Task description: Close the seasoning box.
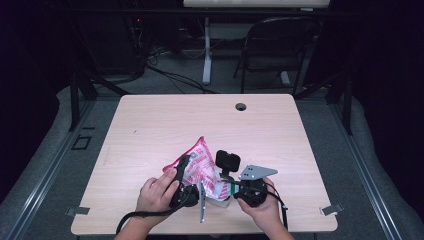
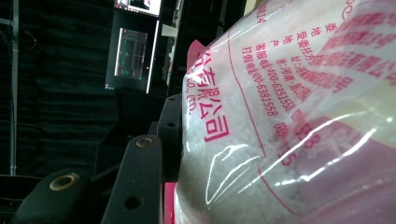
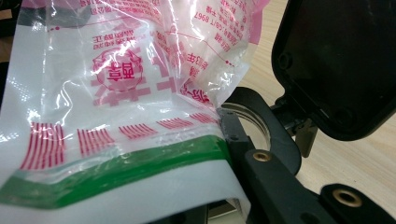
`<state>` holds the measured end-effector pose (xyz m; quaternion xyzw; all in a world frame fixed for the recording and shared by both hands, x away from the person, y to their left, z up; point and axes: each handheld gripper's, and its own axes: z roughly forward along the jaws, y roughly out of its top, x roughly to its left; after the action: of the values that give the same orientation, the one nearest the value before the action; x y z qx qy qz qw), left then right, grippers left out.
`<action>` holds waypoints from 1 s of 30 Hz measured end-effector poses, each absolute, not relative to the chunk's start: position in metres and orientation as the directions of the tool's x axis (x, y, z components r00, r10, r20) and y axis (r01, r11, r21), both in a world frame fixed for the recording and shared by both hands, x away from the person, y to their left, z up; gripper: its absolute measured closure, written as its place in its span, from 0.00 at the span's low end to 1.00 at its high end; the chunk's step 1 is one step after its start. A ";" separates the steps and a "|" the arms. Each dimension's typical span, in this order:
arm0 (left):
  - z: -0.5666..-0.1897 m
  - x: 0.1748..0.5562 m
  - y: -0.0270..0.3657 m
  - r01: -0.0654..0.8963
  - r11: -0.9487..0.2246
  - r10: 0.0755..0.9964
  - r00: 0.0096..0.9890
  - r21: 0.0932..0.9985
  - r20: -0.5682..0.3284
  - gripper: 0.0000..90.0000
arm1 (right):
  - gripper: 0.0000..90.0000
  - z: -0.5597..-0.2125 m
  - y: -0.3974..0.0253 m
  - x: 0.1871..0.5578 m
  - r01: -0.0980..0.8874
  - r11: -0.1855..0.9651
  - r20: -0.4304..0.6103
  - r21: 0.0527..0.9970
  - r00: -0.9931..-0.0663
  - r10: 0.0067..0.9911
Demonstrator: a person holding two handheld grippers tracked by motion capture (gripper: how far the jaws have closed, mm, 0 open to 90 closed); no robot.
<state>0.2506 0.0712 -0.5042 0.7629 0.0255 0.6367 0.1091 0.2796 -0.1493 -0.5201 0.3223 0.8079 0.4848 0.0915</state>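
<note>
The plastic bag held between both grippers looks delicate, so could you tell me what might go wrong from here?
1. The plastic bag is thin film; pulled between the left gripper and the right gripper, it could tear.
2. The white grains inside might then spill onto the table.
3. The glossy film could slip from the jaws.

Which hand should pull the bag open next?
Probably the right. The right gripper pinches the plastic bag at its green-striped sealed edge, so it could tug there. The left gripper presses against the bag's bulging side, better placed to hold it.
</note>
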 end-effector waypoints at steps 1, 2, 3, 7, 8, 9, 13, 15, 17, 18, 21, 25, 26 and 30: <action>-0.504 0.251 0.071 -0.100 -0.975 0.178 0.189 0.199 0.966 0.71 | 1.00 -0.520 -0.149 0.280 0.431 0.322 0.165 0.843 -0.776 0.608; -0.504 0.250 0.071 -0.099 -0.975 0.178 0.189 0.199 0.966 0.71 | 1.00 -0.520 -0.149 0.280 0.432 0.323 0.164 0.842 -0.776 0.609; -0.504 0.250 0.071 -0.099 -0.975 0.178 0.190 0.200 0.966 0.71 | 1.00 -0.520 -0.149 0.280 0.431 0.323 0.164 0.842 -0.776 0.609; -0.504 0.250 0.072 -0.099 -0.975 0.180 0.191 0.201 0.965 0.72 | 1.00 -0.521 -0.148 0.280 0.431 0.320 0.164 0.844 -0.776 0.610; -0.504 0.250 0.072 -0.099 -0.974 0.180 0.191 0.202 0.965 0.72 | 1.00 -0.521 -0.148 0.280 0.431 0.316 0.167 0.845 -0.775 0.610; -0.504 0.251 0.072 -0.099 -0.974 0.181 0.191 0.202 0.965 0.72 | 1.00 -0.521 -0.148 0.280 0.431 0.321 0.164 0.843 -0.775 0.611; -0.504 0.250 0.072 -0.097 -0.975 0.179 0.193 0.200 0.965 0.72 | 1.00 -0.521 -0.148 0.280 0.432 0.318 0.166 0.844 -0.774 0.612; -0.504 0.251 0.072 -0.097 -0.975 0.181 0.195 0.202 0.964 0.72 | 1.00 -0.521 -0.148 0.280 0.433 0.318 0.166 0.843 -0.774 0.612; -0.505 0.251 0.073 -0.094 -0.974 0.185 0.200 0.207 0.962 0.72 | 1.00 -0.521 -0.147 0.280 0.433 0.318 0.167 0.843 -0.773 0.612; -0.505 0.251 0.073 -0.098 -0.973 0.185 0.197 0.207 0.963 0.72 | 1.00 -0.521 -0.147 0.280 0.434 0.317 0.168 0.843 -0.773 0.611; -0.505 0.251 0.073 -0.100 -0.973 0.184 0.195 0.206 0.963 0.72 | 1.00 -0.521 -0.147 0.280 0.434 0.319 0.166 0.843 -0.773 0.612; -0.505 0.251 0.074 -0.096 -0.973 0.187 0.199 0.209 0.962 0.72 | 1.00 -0.521 -0.147 0.280 0.433 0.320 0.166 0.843 -0.774 0.612; -0.505 0.251 0.074 -0.100 -0.974 0.182 0.194 0.205 0.964 0.72 | 1.00 -0.521 -0.147 0.280 0.434 0.320 0.166 0.842 -0.773 0.612; -0.505 0.252 0.075 -0.100 -0.973 0.184 0.199 0.207 0.963 0.72 | 1.00 -0.521 -0.146 0.280 0.433 0.323 0.165 0.842 -0.775 0.610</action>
<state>0.2517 0.0750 -0.5047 0.7660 0.0275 0.6323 0.1126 0.2800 -0.1461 -0.5211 0.3226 0.8081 0.4843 0.0915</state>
